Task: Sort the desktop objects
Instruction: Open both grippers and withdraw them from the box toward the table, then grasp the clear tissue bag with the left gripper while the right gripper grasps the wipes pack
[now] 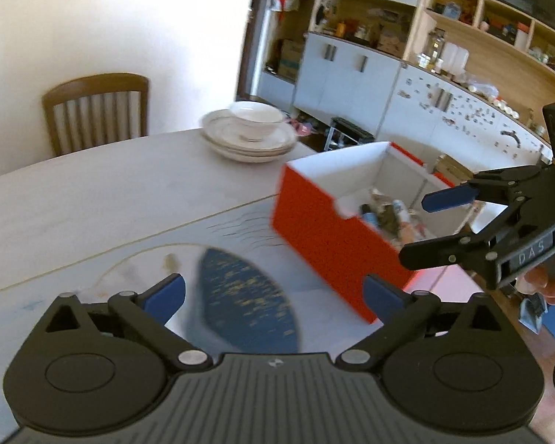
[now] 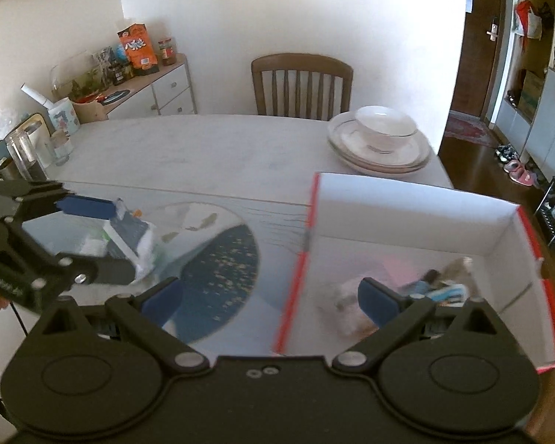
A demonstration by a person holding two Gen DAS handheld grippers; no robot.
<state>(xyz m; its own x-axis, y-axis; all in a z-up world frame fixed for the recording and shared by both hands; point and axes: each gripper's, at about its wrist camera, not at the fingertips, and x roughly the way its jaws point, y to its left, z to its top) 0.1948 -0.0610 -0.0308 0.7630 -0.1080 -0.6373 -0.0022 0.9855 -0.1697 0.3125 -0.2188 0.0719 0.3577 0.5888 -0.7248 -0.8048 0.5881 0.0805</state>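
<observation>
A red box (image 1: 314, 218) with a white inside (image 2: 418, 203) stands on the table's right part and holds several small items (image 2: 436, 288). In its own view my right gripper (image 2: 272, 299) is open, straddling the box's left wall with nothing between its fingers. The left wrist view shows it (image 1: 433, 227) open over the box. My left gripper (image 1: 273, 296) is open above a blue patterned mat (image 1: 248, 296) and nothing shows between its fingers there. In the right wrist view a white and blue packet (image 2: 129, 236) appears between the left gripper's fingers (image 2: 111, 270); no grip shows.
Stacked plates with a bowl (image 2: 381, 140) sit at the far right of the table, behind the box. A wooden chair (image 2: 301, 81) stands at the far side. Glass jars (image 2: 26, 151) crowd the table's left end. The table edge (image 2: 442, 170) drops to the floor right of the box.
</observation>
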